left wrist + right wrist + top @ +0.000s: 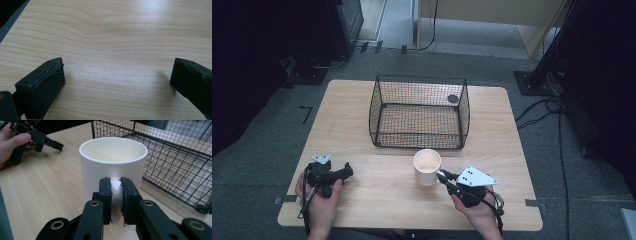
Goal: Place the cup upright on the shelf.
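Observation:
A white mug [427, 166] stands upright on the wooden table [377, 200], just in front of the wire basket. My right gripper [442, 176] reaches it from the right and front. In the right gripper view the gripper [115, 183] is shut on the mug's handle [116, 195], and the mug [112, 162] looks empty inside. My left gripper [346, 173] rests in a hand at the table's front left. Its jaws stand wide open over bare wood in the left gripper view [117, 68], with nothing between them.
A black wire basket [419, 79] sits at the middle back of the table, with its near wall [175, 170] close behind the mug. The table's front edge lies near both hands. Cables run over the grey floor [537, 107] at the right.

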A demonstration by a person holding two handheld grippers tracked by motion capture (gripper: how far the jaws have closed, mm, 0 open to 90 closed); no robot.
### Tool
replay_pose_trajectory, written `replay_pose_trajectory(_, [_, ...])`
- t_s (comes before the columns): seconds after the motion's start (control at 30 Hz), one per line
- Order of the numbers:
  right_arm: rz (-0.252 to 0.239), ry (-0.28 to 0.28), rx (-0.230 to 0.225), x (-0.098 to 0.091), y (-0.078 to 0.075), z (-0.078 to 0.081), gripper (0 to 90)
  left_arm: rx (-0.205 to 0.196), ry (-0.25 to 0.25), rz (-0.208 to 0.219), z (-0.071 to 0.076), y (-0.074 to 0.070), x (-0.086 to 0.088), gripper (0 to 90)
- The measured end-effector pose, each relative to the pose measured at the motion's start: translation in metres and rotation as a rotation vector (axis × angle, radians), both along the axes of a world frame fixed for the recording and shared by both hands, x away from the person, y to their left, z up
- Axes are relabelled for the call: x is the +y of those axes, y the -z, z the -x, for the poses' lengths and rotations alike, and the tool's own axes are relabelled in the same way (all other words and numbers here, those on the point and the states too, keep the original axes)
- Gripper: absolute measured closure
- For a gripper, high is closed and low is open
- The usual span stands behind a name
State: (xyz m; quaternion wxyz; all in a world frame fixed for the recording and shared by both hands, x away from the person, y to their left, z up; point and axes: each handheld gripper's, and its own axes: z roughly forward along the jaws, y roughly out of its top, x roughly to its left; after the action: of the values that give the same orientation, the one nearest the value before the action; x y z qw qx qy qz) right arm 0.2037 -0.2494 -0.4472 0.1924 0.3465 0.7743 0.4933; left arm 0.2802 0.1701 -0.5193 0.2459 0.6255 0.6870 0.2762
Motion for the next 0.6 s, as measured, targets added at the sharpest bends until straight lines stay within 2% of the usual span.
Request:
replay_pose_trajectory(0.43, [-0.015, -0.001, -0.010, 0.001, -0.026, -0.014, 80.7, 0.000, 0.000, 0.000, 0.000, 0.000, 0.000, 0.0])
replay_pose_trajectory(0.6, [-0.013, -0.002, -0.031, 0.004, -0.041, -0.022, 80.6, 0.000, 0.000, 0.000, 0.000, 0.000, 0.000, 0.0])
